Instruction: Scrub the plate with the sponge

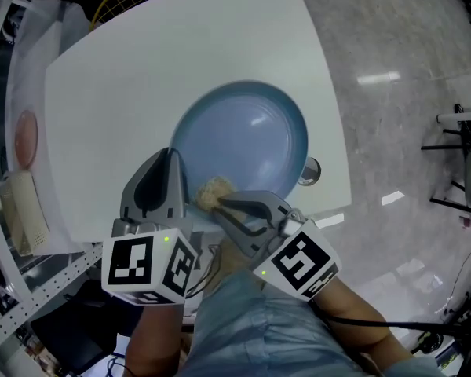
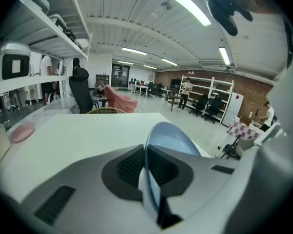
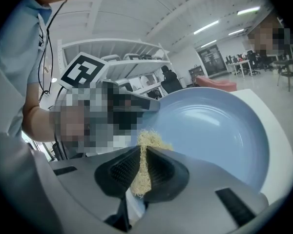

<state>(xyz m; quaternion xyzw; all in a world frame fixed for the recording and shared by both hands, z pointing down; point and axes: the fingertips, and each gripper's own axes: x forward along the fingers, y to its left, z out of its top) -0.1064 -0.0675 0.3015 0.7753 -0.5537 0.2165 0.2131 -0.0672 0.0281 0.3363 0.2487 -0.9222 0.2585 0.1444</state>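
Nearest, the right claw [image 3: 140,165] is clamped on the tan fibrous sponge [image 3: 149,141], which touches the near inner face of the blue plate [image 1: 247,132]. Just beside it, the left claw [image 2: 146,160] grips the plate's near rim (edge held between its jaws). Beyond, the plate lies over the white worktop [image 1: 118,93], towards its right side.

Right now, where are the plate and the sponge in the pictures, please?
plate [image 1: 247,136], head view, bare middle of its blue face.
sponge [image 3: 149,141], right gripper view, its frayed upper tuft.
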